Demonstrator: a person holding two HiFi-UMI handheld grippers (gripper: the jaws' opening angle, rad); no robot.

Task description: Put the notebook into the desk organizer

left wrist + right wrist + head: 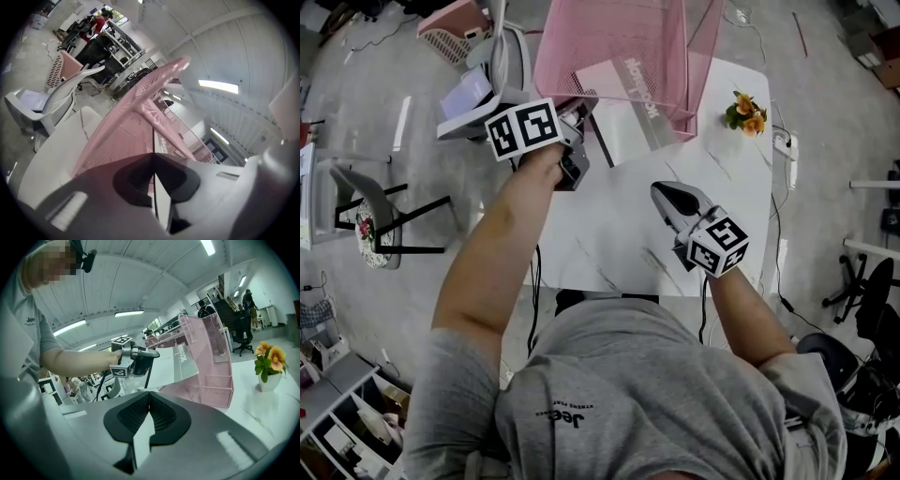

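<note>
Pink mesh desk organizer [609, 37] as target: clamps left gripper [153, 159] shut on notebook [623, 103] edge, likely for slotting upright; parks right gripper [149, 401] closed, empty, clear above table [609, 225].

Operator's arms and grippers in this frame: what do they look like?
Both alike: the left gripper and right gripper have grey bodies, black textured jaws and a white cube with black square markers at the rear. The person wears a grey short-sleeved T-shirt; forearms are bare.

"Notebook" on the notebook [623, 105] cover; "Jee" on the grey shirt [656, 394].
</note>
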